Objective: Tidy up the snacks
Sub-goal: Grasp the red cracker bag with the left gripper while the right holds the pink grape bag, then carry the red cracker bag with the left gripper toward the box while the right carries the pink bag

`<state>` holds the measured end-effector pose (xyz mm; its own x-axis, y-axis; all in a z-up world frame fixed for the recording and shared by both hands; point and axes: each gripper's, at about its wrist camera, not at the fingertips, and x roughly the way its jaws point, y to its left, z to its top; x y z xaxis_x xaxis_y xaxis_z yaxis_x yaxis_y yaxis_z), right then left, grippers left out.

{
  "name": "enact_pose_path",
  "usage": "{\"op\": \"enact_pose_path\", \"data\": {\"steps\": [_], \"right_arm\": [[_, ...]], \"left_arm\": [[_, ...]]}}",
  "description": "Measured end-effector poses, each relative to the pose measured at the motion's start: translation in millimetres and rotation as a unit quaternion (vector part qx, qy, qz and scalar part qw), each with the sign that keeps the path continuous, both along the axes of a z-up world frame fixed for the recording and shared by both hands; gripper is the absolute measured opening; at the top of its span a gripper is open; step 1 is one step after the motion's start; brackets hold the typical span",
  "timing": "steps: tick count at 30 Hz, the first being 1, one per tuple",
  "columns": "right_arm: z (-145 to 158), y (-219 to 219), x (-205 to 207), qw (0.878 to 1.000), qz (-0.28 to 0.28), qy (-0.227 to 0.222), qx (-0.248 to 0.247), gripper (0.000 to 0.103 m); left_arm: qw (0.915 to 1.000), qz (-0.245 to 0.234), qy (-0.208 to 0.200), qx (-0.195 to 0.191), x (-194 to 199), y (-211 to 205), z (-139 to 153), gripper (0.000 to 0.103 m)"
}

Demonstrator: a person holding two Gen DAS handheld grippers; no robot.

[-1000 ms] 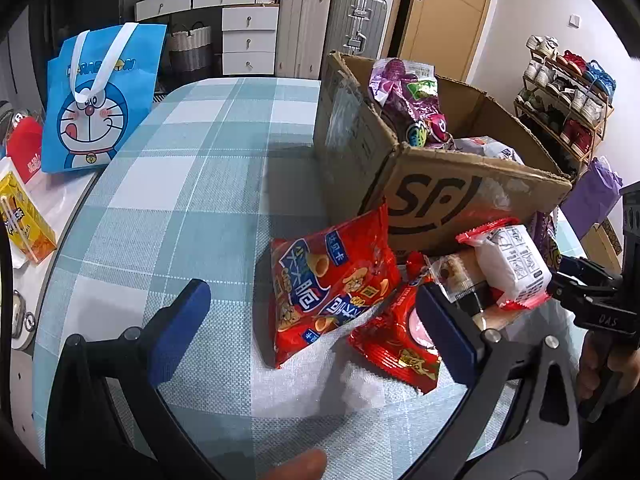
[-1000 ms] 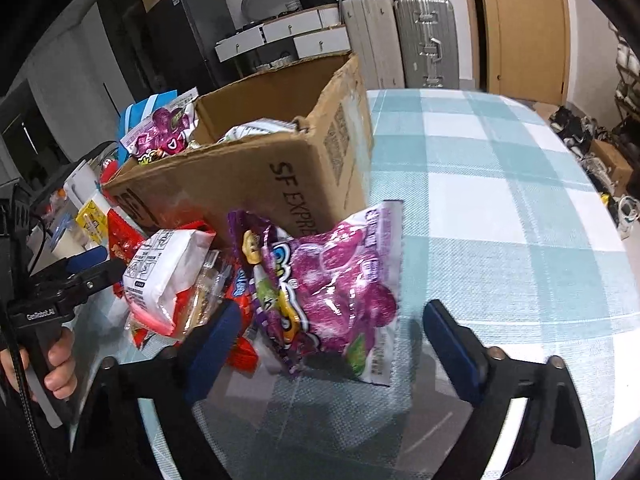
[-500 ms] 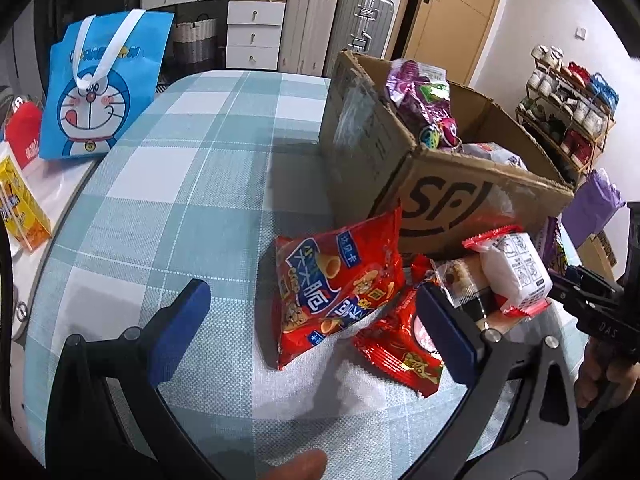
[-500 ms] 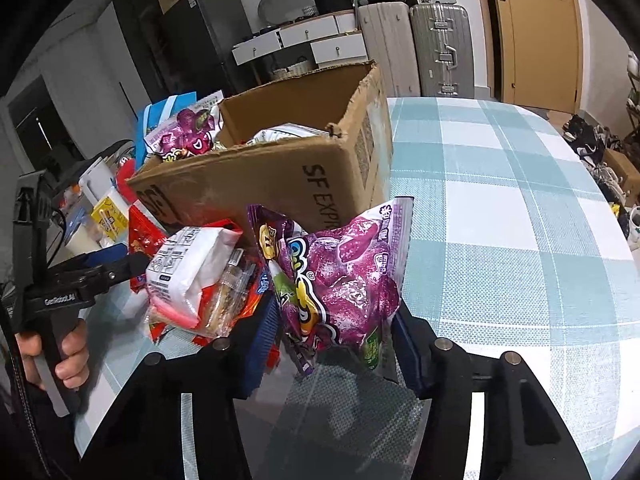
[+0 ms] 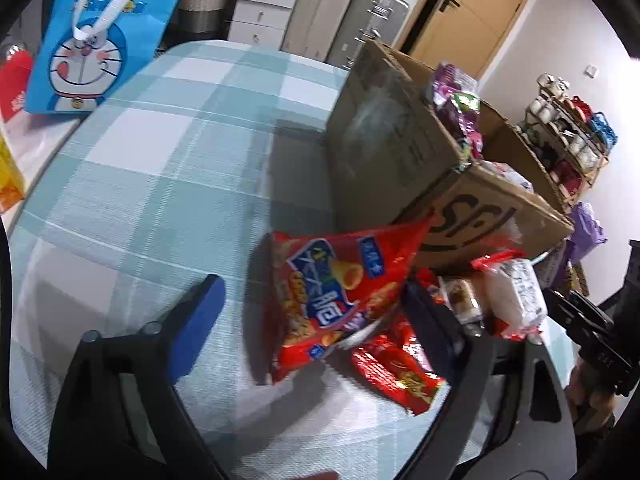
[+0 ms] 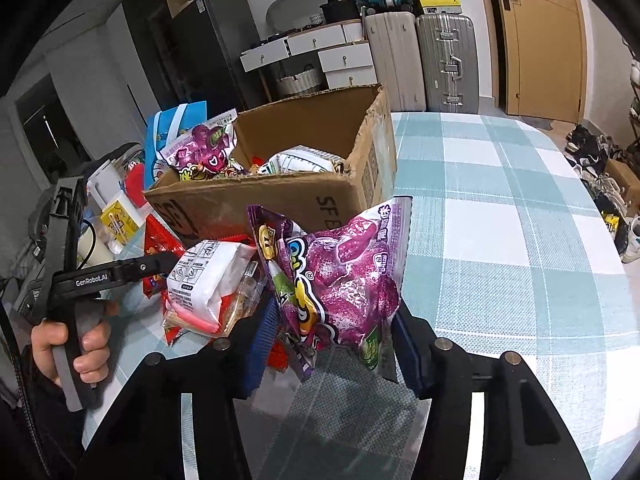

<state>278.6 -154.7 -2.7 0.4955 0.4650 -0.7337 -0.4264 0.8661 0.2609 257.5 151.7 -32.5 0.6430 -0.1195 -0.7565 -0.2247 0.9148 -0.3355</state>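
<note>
My right gripper (image 6: 332, 336) is shut on a purple candy bag (image 6: 340, 276) and holds it off the table in front of the cardboard box (image 6: 280, 196). My left gripper (image 5: 312, 312) is open, its fingers either side of a red chip bag (image 5: 340, 292) that leans against the box (image 5: 400, 152). A white-and-red packet (image 5: 516, 292) and a flat red packet (image 5: 400, 372) lie by the box front. The box holds another purple bag (image 6: 204, 148) and a white packet (image 6: 304, 162).
The table has a teal checked cloth (image 5: 160, 152). A blue Doraemon bag (image 5: 96, 40) stands at its far left edge. Suitcases (image 6: 444, 60) and drawers (image 6: 320, 56) stand behind the table; a shoe rack (image 5: 568, 136) is at right.
My right gripper closed on the purple candy bag and lifted it. My left gripper moved forward to the red chip bag and its fingers narrowed around it.
</note>
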Motion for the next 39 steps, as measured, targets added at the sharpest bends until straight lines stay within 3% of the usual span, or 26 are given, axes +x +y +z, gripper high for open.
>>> {"op": "enact_pose_path", "data": {"steps": [2,5,8,12,27,39], "right_arm": [[1,-1,-1,1.0,0.0,-0.001,0.0,0.055],[2,-2,-2,1.0,0.001,-0.004,0.002,0.055],[3,-1,-3,1.0,0.003,-0.006,0.002,0.055],[4,-2,-3,1.0,0.002,-0.007,0.003,0.055],[17,-8,-8,1.0,0.0,-0.025,0.009,0.055],[36,-13,-15,0.999,-0.005,-0.044,0.019,0.055]], "left_arm": [[1.0,-0.007,-0.004,0.001,1,-3,0,0.08],[0.9997,-0.022,-0.01,0.009,2,-9,0,0.064],[0.9994,-0.026,-0.018,0.016,0,-11,2,0.055],[0.9991,-0.027,-0.029,0.017,-6,-11,5,0.048],[0.9973,-0.012,-0.064,0.035,-27,-6,33,0.045],[0.9921,-0.013,-0.113,0.052,-52,-9,79,0.045]]}}
